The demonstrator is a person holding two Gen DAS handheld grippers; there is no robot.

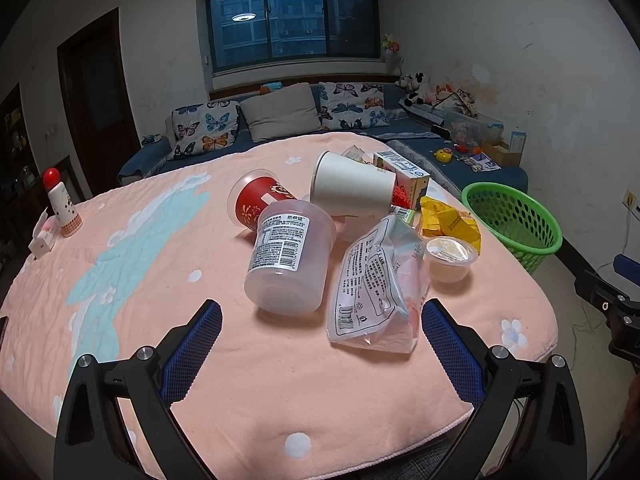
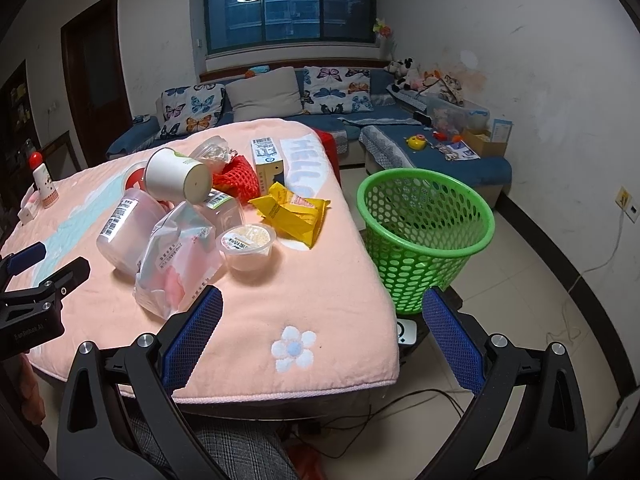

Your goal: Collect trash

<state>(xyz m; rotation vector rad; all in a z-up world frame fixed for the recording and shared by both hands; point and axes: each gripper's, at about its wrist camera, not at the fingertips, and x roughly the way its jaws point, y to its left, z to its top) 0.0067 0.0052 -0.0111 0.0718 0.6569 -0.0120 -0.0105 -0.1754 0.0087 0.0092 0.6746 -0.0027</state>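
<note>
Both tools up over the near edge of the table w/ the pink blanket, nothing in either one. Left gripper spread wide, blue pads apart, empty. Right gripper same story, wide open, holding nothing, hanging over the blanket's corner by the flower print.

Trash pile sits just ahead of the left tool. Straight in front of it: a clear plastic tub on its side, barcode label up. Ahead & a bit right, nearly between its tips, a clear printed bag lying flat. Behind the tub, a red cup tipped over, and a white paper cup also on its side, resting on the heap. Further right of that tool: a small sealed jelly cup upright, touching the bag's edge, w/ a yellow wrapper just behind it. Carton at the back, red mesh netting beside it.

From the right tool, the whole pile is ahead & to the left; jelly cup and bag nearest. Green basket stands on the floor ahead & slightly right of it, just off the table's edge, upright.

Far left of both: a red-capped bottle standing upright, well apart from the heap.
</note>
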